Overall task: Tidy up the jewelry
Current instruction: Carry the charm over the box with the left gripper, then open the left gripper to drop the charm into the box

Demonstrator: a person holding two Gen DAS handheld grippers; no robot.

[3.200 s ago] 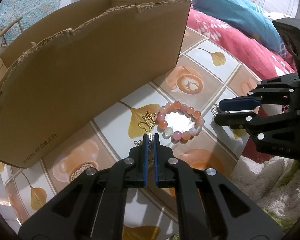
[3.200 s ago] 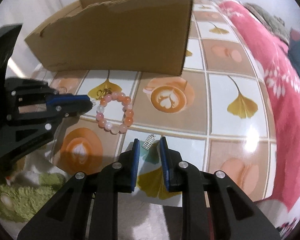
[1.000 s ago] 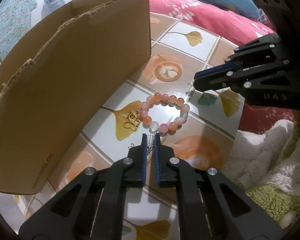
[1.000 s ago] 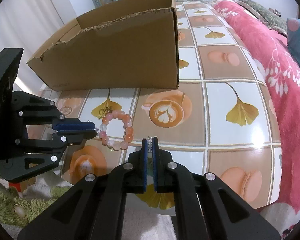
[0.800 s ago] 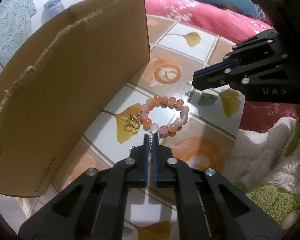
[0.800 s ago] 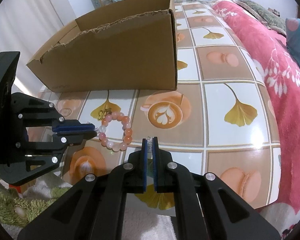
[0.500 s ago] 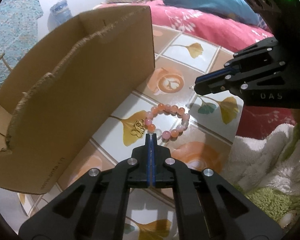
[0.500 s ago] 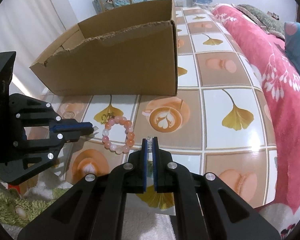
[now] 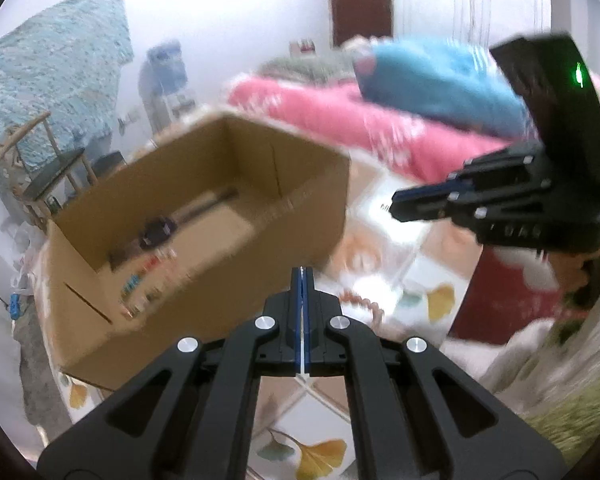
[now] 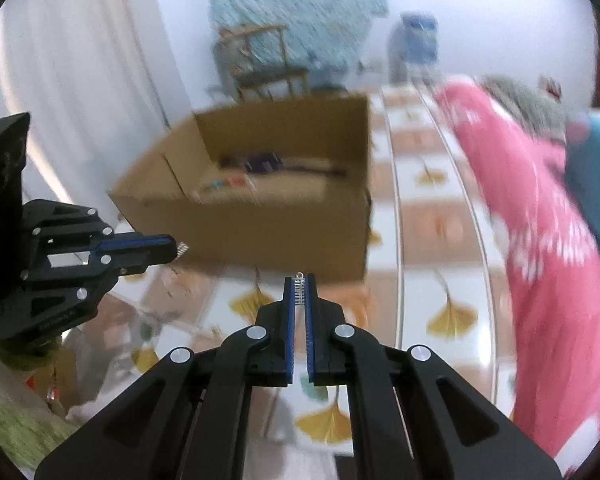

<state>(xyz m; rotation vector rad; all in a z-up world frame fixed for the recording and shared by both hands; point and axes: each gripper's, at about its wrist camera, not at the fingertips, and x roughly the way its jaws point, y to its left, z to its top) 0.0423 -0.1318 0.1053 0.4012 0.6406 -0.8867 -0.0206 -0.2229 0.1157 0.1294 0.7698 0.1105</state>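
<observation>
My left gripper is shut on a small silver clip, seen as a pale tip at its fingertips in the right wrist view. My right gripper is shut on a silver hair clip and held raised. Both are lifted above the table, in front of the open cardboard box, which also shows in the right wrist view. The box holds dark and coloured items. The pink bead bracelet lies on the table, partly hidden behind my left gripper. Both views are blurred.
The tiled tablecloth with ginkgo leaves covers the table. A pink and blue bedding pile lies to the right. A green fuzzy cloth is at the near edge. A wooden chair stands behind the box.
Both grippers have risen and tilted up with their clips, so the inside of the box now shows. The bracelet stays on the table.
</observation>
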